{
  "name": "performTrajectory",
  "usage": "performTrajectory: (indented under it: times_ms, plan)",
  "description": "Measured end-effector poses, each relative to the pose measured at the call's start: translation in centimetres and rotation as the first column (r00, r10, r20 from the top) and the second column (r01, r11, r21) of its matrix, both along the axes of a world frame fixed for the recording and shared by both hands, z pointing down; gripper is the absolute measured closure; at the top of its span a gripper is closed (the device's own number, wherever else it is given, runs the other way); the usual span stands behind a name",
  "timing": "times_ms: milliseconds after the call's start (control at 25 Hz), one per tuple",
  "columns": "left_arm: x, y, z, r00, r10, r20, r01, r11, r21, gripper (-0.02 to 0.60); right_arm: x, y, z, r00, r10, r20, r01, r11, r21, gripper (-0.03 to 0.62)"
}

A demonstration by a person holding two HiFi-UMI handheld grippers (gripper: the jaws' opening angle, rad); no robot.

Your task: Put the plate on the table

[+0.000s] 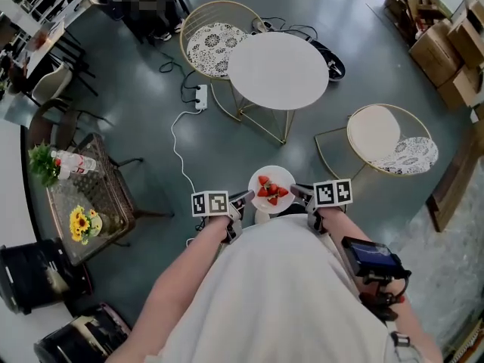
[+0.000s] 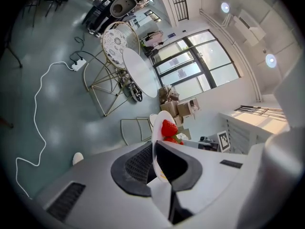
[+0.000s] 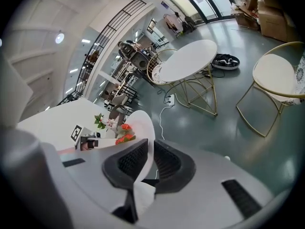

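A small white plate carrying strawberries is held level in front of my body, well above the floor. My left gripper is shut on its left rim and my right gripper is shut on its right rim. In the left gripper view the plate runs edge-on between the jaws, with a strawberry beyond them. The right gripper view shows the plate pinched the same way, strawberries to its left. The round white table stands ahead, apart from the plate.
Two gold wire chairs flank the table, one behind it and one at the right. A white cable and power strip lie on the floor at the left. A side table with flowers stands far left, cardboard boxes far right.
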State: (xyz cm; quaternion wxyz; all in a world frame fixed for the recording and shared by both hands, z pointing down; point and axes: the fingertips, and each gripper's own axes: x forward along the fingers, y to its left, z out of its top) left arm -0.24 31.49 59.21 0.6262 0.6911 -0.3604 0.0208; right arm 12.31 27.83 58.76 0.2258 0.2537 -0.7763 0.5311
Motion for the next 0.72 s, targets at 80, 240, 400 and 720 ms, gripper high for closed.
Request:
performTrajectory:
  times_ms: [80, 240, 400, 720]
  plan:
    - [-0.9, -0.1, -0.2, 0.999, -0.037, 0.0, 0.037, 0.999, 0.003, 0.557, -1.0, -0.6, -0.1, 0.999, -0.039, -0.004, 0.039, 0.999, -0.002, 0.553]
    - [-3.7, -0.6, 0.2, 0.993, -0.12, -0.001, 0.12, 0.993, -0.01, 0.558, -4.3, -2.3, 0.1, 0.994, -0.113, -0.007, 0.113, 0.994, 0.004, 0.553]
    - [-6.2, -1.3, 0.8, 0.984, -0.18, 0.008, 0.18, 0.983, -0.028, 0.558, -7.2, -3.8, 0.7, 0.984, -0.178, 0.006, 0.178, 0.984, -0.011, 0.553]
    - [-9.5, -8.7, 2.1, 0.97, -0.238, 0.05, 0.241, 0.968, -0.064, 0.557, -11.0, -12.1, 2.8, 0.972, -0.231, 0.049, 0.233, 0.972, -0.04, 0.553]
